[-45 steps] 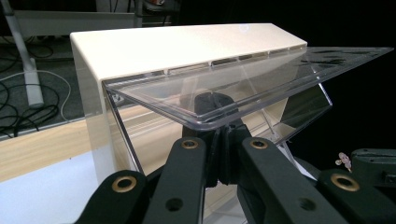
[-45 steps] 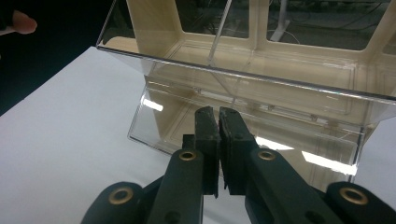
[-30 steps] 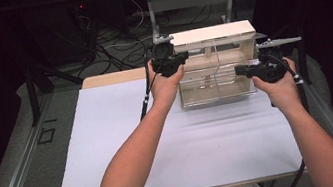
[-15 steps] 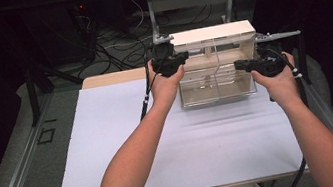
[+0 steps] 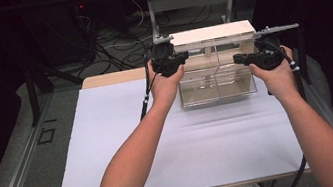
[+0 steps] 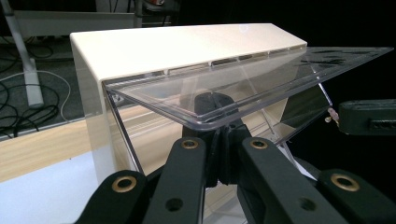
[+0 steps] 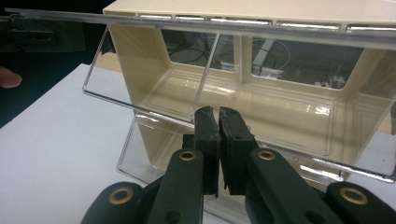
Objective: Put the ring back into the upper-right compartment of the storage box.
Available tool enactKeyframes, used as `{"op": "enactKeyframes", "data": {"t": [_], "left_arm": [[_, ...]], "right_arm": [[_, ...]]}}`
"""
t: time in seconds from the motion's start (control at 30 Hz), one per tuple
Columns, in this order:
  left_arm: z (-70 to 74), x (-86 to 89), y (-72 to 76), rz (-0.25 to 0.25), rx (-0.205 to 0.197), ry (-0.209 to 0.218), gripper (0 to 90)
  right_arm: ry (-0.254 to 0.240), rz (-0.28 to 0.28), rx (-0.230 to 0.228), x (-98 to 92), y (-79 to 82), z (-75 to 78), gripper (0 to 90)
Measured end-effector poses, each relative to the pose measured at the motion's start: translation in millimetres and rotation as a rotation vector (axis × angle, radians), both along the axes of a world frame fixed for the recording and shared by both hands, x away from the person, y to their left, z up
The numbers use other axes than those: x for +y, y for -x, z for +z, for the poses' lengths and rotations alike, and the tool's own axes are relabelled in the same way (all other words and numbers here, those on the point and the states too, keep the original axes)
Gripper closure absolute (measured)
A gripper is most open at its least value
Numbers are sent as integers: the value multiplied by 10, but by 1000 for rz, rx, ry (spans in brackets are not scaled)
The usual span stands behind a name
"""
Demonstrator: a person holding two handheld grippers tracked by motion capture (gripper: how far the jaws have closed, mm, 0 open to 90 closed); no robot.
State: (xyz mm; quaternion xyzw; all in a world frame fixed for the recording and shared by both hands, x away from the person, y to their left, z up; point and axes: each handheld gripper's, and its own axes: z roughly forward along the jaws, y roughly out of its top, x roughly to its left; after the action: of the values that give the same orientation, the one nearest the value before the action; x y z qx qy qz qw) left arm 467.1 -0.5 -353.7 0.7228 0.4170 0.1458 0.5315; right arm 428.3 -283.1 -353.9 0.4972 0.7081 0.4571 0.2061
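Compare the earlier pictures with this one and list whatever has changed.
Nothing visibly changed. The left tool and right tool hold the same places at the clear-fronted box, both shut, with the clear lid raised as before.

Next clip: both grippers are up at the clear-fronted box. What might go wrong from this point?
1. The left gripper sits shut under the raised clear flap; if it slips off the smooth edge, the flap may drop.
2. The right gripper is shut at the thin rim of the lower clear bin, so a pull could lose it.
3. The box looks light and stands free on the white table; pushing may slide or tip it.
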Motion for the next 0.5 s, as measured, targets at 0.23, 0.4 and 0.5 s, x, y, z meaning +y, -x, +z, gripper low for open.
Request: {"op": "enactKeyframes", "data": {"t": [0.23, 0.4, 0.5], "left_arm": [[7, -1, -2, 0, 0, 2, 900], [6, -1, -4, -1, 0, 3, 900], [5, -1, -4, 1, -1, 5, 900]], "right_arm": [[8, -21, 4, 20, -105, -11, 871], [7, -35, 1, 17, -176, -29, 871], [6, -50, -10, 23, -220, -56, 871]]}}
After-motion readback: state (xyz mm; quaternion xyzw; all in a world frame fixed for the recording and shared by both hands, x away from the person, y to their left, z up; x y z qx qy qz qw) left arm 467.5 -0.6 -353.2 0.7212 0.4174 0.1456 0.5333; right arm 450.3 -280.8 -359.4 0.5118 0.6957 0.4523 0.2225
